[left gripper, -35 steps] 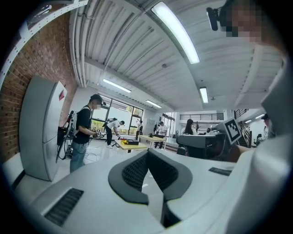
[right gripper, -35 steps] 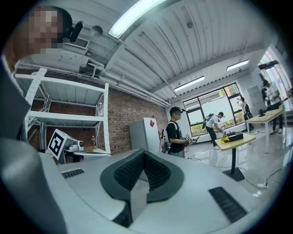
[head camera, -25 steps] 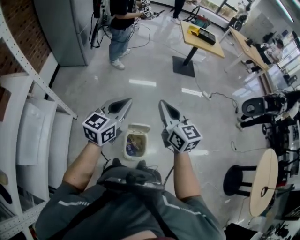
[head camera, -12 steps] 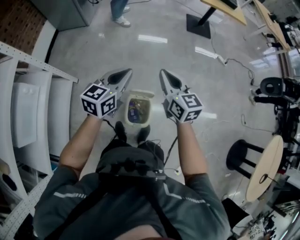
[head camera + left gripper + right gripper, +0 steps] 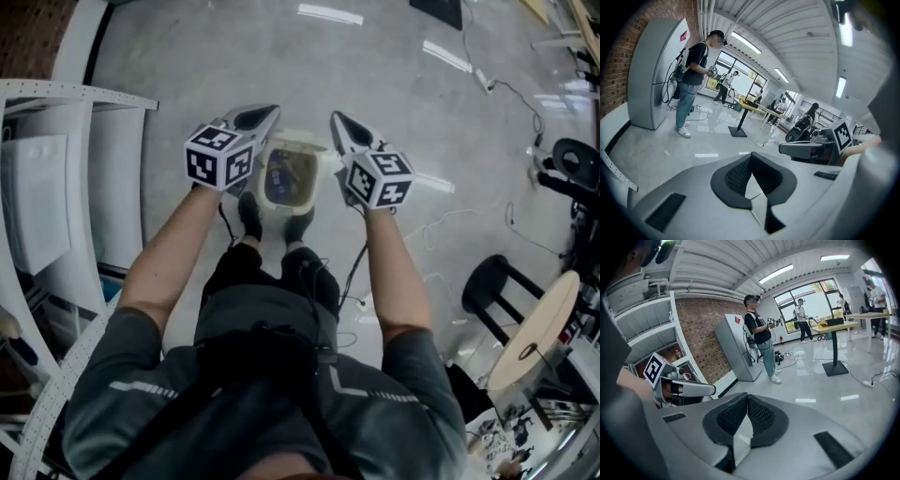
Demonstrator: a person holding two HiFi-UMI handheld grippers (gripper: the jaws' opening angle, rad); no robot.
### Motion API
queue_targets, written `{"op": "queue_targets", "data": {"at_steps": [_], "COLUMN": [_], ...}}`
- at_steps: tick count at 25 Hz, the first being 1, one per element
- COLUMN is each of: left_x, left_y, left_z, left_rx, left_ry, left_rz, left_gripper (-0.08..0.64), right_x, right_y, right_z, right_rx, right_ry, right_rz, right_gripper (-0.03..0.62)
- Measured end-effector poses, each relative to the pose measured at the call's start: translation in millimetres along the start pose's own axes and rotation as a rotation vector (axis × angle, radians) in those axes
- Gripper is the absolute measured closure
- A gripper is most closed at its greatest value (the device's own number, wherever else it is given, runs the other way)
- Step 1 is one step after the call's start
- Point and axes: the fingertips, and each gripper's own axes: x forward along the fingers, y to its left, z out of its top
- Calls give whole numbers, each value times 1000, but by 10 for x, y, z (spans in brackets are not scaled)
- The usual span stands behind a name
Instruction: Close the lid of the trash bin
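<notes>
**Open workshop hall with a glossy floor and a brick side wall**

In the head view a polished grey floor [image 5: 234, 75] fills the upper middle and mirrors strips of ceiling light. White metal shelving [image 5: 66, 131] runs down the left edge, with a patch of brick wall [image 5: 28, 28] in the upper left corner. At the lower right stand a round wooden table [image 5: 539, 328] and a black stool [image 5: 492, 286], and thin cables [image 5: 441, 225] trail over the floor beside them.

In the right gripper view a tall grey cabinet [image 5: 736, 352] stands against the brick. Large windows [image 5: 811, 296] brighten the far end, and a pedestal table [image 5: 834, 324] stands at the right. Long light strips [image 5: 776, 273] hang under a ribbed white ceiling [image 5: 717, 258].
</notes>
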Motion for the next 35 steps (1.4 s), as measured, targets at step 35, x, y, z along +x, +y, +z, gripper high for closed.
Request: {"op": "queue_targets", "data": {"at_steps": [35], "left_x": [822], "left_y": [383], "left_z": [-1709], "left_rx": [-99], "left_ry": [321], "left_rz": [31], "left_gripper": [561], "right_x": [745], "right_y": [-501], "right_z": [-1819], "right_rx": [171], "right_ry": [287], "right_rz": [-54], "right_gripper": [588]}}
